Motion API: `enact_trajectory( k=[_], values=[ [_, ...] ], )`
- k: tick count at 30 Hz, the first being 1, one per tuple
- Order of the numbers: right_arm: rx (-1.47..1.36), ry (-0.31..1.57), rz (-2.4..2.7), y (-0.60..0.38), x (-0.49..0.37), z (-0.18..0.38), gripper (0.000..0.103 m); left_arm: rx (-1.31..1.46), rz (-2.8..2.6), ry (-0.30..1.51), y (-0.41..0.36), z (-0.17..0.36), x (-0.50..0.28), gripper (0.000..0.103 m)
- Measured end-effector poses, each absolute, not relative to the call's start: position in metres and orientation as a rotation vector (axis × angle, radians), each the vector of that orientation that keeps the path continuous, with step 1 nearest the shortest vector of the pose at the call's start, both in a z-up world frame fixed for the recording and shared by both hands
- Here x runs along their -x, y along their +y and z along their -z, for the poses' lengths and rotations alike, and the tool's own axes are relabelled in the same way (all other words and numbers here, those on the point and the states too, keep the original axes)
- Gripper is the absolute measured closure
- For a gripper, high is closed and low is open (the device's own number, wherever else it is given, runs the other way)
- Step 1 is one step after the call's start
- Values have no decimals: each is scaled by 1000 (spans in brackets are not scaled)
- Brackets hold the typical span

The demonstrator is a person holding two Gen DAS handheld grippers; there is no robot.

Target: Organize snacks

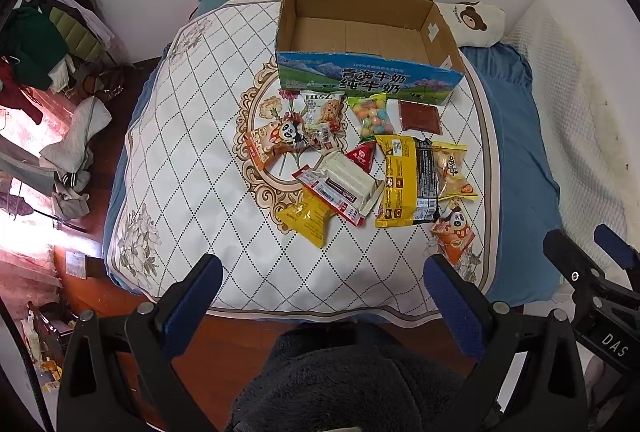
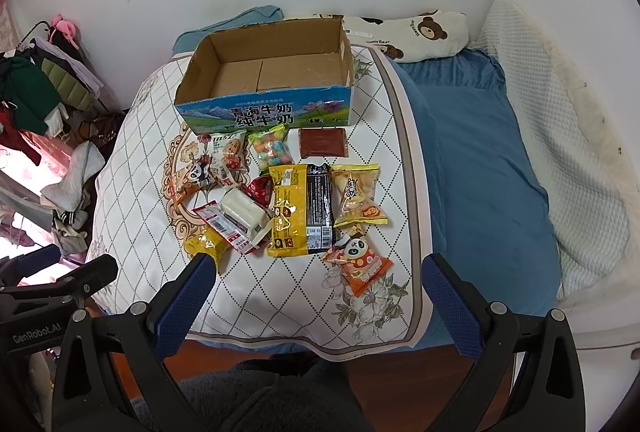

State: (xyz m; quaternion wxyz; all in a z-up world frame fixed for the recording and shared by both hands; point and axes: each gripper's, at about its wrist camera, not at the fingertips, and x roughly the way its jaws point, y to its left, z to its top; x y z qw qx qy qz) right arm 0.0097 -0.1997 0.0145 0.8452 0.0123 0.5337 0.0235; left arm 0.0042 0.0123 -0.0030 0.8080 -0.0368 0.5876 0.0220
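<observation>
An empty cardboard milk box [image 1: 360, 32] [image 2: 268, 72] stands at the far side of a quilted white mat [image 1: 192, 192] [image 2: 280, 288] on a bed. Several snack packets lie in front of it: a large yellow-and-black bag [image 1: 404, 184] [image 2: 300, 212], a panda packet [image 1: 454, 232] [image 2: 360, 260], a candy bag [image 1: 370, 114] [image 2: 272, 148], a dark red packet [image 1: 420, 116] [image 2: 322, 142] and a white bar [image 1: 348, 180] [image 2: 244, 210]. My left gripper [image 1: 322, 272] hangs open above the mat's near edge, holding nothing. My right gripper [image 2: 320, 272] is open too, just short of the panda packet.
A blue sheet [image 2: 480, 160] covers the bed to the right, with a bear-print pillow [image 2: 424, 32] at the wall. Clothes are piled on a rack [image 1: 44, 44] at the left. Wooden floor [image 1: 240, 340] and a dark fleece garment [image 1: 352, 384] lie below the grippers.
</observation>
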Motion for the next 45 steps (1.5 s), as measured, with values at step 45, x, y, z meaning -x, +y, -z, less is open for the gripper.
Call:
enact_trajectory(
  k=[45],
  values=[
    [-34,1121,-30,-199,-13,-16,0,68,-28,1250,18,-5,-10,0]
  ],
)
